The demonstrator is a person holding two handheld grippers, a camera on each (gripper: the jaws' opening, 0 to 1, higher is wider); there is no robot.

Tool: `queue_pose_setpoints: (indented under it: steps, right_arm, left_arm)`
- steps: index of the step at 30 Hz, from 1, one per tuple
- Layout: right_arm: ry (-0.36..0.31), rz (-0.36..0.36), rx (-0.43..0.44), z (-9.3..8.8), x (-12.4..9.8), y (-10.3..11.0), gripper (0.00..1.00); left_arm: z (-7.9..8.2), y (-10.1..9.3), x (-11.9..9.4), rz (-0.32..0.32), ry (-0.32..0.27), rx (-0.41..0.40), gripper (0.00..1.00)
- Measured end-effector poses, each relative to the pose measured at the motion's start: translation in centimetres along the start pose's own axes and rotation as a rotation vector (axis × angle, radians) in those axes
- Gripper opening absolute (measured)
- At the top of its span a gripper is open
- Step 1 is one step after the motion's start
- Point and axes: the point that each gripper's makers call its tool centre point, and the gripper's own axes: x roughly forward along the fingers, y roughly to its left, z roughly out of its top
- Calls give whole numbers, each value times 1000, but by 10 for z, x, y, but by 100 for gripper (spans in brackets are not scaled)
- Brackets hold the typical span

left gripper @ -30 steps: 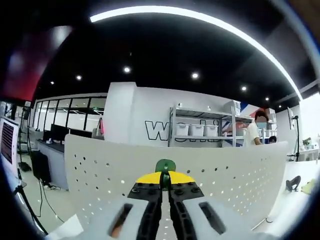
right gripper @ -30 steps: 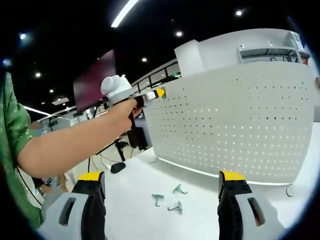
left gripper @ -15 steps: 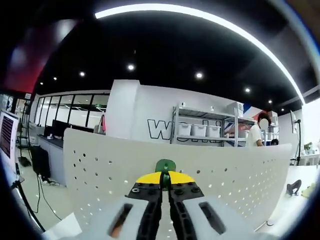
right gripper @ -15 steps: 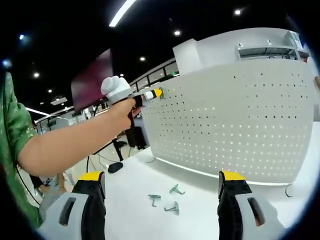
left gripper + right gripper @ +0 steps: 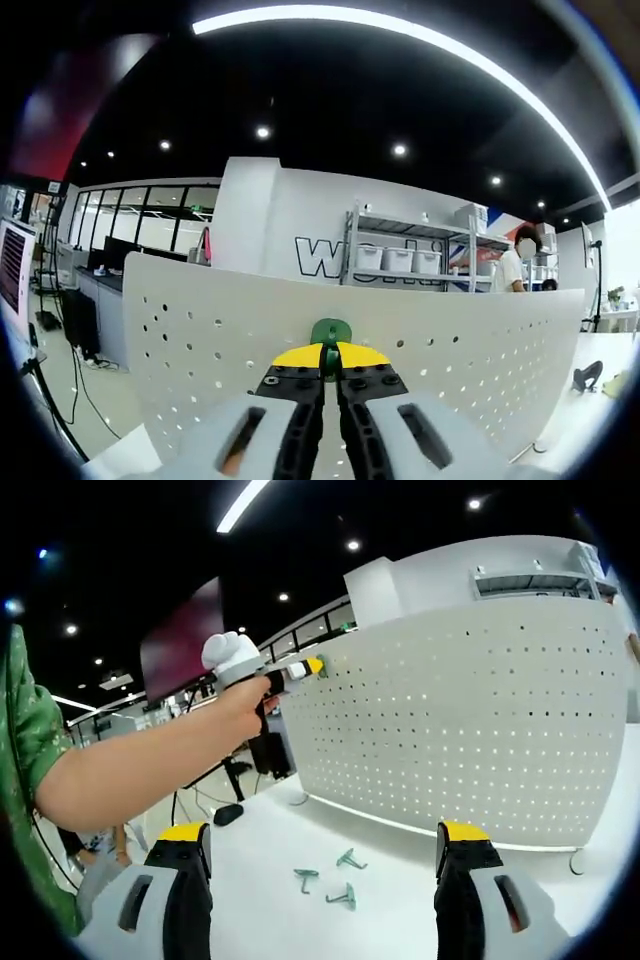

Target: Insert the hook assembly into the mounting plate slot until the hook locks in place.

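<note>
In the left gripper view, the left gripper (image 5: pixel 329 362) has its jaws pressed together on a green hook (image 5: pixel 330 331), whose rounded top sticks up just past the yellow jaw tips. The hook sits right against the top edge of the white pegboard (image 5: pixel 200 330), which stands upright and curves across the view directly ahead of the jaws. Whether the hook has entered a hole cannot be told. Behind the board are a metal shelf (image 5: pixel 410 255) with white bins and a person (image 5: pixel 510 268) standing near it.

In the right gripper view, the right gripper (image 5: pixel 325 880) has its jaws spread wide with nothing between them, low over the white desk (image 5: pixel 400 880). Three spare green hooks (image 5: pixel 330 885) lie on the desk between the jaws, well short of the pegboard (image 5: pixel 480 730). The person's bare arm (image 5: pixel 150 765) reaches in from the left, holding the left gripper (image 5: pixel 312 666) at the upper left corner of the pegboard, its yellow tip touching the board's top edge. A green sleeve (image 5: pixel 25 740) shows at the far left.
</note>
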Motion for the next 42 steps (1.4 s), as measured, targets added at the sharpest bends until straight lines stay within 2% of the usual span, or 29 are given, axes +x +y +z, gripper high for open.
queue_pose_setpoints:
  steps: [36, 42]
  right_arm:
    - [6, -6, -2, -1, -2, -3, 95]
    - [8, -6, -3, -2, -1, -4, 95]
  left_arm:
    - [-6, -2, 1, -8, 5, 11, 3]
    - [-7, 3, 2, -3, 10, 4, 3]
